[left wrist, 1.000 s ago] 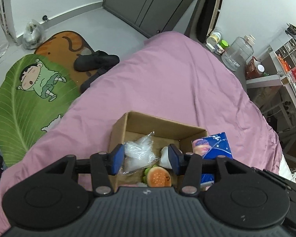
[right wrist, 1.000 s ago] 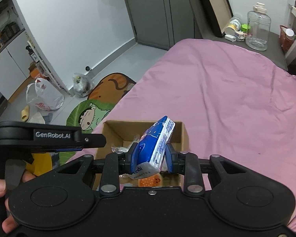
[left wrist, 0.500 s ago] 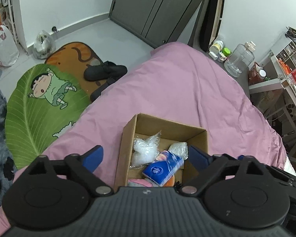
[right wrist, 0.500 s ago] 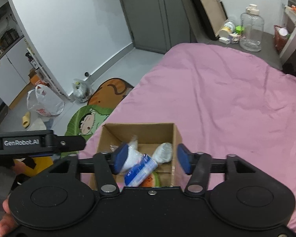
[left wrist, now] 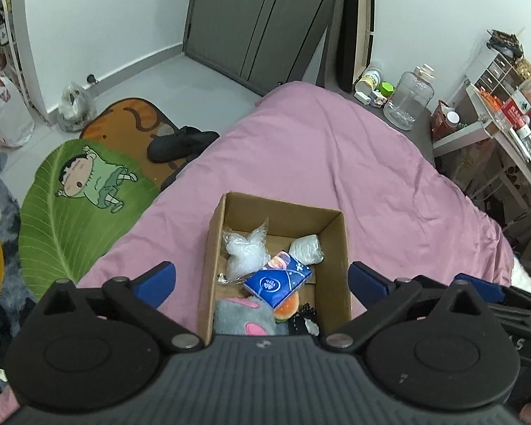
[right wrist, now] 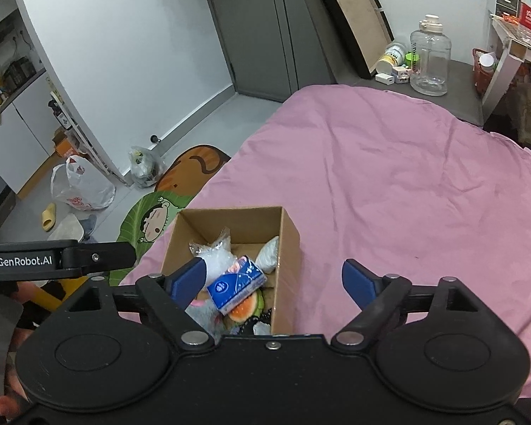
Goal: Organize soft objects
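An open cardboard box [left wrist: 338, 248] [right wrist: 289, 248] sits on the pink bed. In it lie a blue tissue pack [left wrist: 278, 279] [right wrist: 236, 283], a clear plastic bag [left wrist: 246, 251] [right wrist: 214, 253], a white wad [left wrist: 306, 248] [right wrist: 268, 253], a grey-pink plush [left wrist: 242, 313] and an orange burger toy [left wrist: 286, 308] [right wrist: 242, 306]. My left gripper [left wrist: 262, 278] is open and empty above the box's near end. My right gripper [right wrist: 274, 279] is open and empty, above the box's right wall. The left gripper's arm shows in the right wrist view [right wrist: 53, 258].
The pink bedcover [left wrist: 318, 163] [right wrist: 389, 177] spreads beyond the box. Left of the bed are a green cartoon mat [left wrist: 78, 198], black slippers [left wrist: 180, 143] and plastic bags [right wrist: 81, 187]. A clear jug [left wrist: 409, 99] [right wrist: 430, 60] and shelves [left wrist: 506, 99] stand at the far right.
The right gripper opened and dropped the blue tissue pack into the box. Both grippers opened wide and pulled back and up from the box.
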`<action>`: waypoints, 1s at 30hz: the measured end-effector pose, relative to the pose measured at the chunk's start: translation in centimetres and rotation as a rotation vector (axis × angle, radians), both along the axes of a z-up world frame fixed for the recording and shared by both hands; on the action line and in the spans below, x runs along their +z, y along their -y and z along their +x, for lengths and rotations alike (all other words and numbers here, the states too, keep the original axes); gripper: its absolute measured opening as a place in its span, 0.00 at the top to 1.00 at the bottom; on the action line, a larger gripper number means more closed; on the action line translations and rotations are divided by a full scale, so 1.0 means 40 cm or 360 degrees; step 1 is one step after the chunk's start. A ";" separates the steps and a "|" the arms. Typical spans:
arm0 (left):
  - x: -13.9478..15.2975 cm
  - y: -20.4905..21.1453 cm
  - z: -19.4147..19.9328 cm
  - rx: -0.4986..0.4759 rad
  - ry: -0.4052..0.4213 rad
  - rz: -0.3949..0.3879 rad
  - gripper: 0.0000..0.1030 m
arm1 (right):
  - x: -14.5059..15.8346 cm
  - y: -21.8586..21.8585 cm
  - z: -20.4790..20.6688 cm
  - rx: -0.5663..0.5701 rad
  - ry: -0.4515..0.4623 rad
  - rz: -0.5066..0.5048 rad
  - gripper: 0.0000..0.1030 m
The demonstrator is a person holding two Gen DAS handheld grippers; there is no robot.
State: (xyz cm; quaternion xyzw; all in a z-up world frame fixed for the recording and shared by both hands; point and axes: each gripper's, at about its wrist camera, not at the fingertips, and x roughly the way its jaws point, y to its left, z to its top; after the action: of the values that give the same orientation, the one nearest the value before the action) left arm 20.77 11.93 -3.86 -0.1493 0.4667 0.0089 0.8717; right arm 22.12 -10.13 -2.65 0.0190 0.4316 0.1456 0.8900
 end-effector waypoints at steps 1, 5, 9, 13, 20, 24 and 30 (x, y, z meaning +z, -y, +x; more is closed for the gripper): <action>0.005 0.006 -0.007 -0.0005 0.0005 0.0018 0.00 | 0.004 0.007 -0.005 -0.0002 0.0002 0.0003 0.15; 0.024 0.028 -0.028 -0.0015 0.0019 0.0025 0.00 | 0.019 0.035 -0.026 0.0004 0.0009 0.0007 0.11; 0.043 0.059 -0.054 -0.0043 0.0029 0.0062 0.00 | 0.032 0.065 -0.047 -0.0006 0.0008 0.0021 0.05; 0.058 0.086 -0.080 -0.0056 0.0035 0.0069 0.00 | 0.044 0.100 -0.072 -0.0007 0.0010 0.0027 0.00; 0.075 0.127 -0.151 -0.0035 0.0078 0.0094 0.00 | 0.062 0.146 -0.125 0.0017 0.0034 0.0023 0.00; 0.081 0.148 -0.202 -0.0025 0.0106 0.0127 0.00 | 0.067 0.167 -0.160 0.0038 0.0056 0.0039 0.00; 0.092 0.171 -0.273 -0.0002 0.0145 0.0147 0.00 | 0.082 0.192 -0.222 0.0077 0.0105 0.0049 0.00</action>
State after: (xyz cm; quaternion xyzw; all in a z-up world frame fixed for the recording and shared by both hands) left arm 9.84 5.10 -0.17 -0.1088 0.4258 0.0231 0.8980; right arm 13.23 -17.80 0.62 0.0173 0.4001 0.1743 0.8996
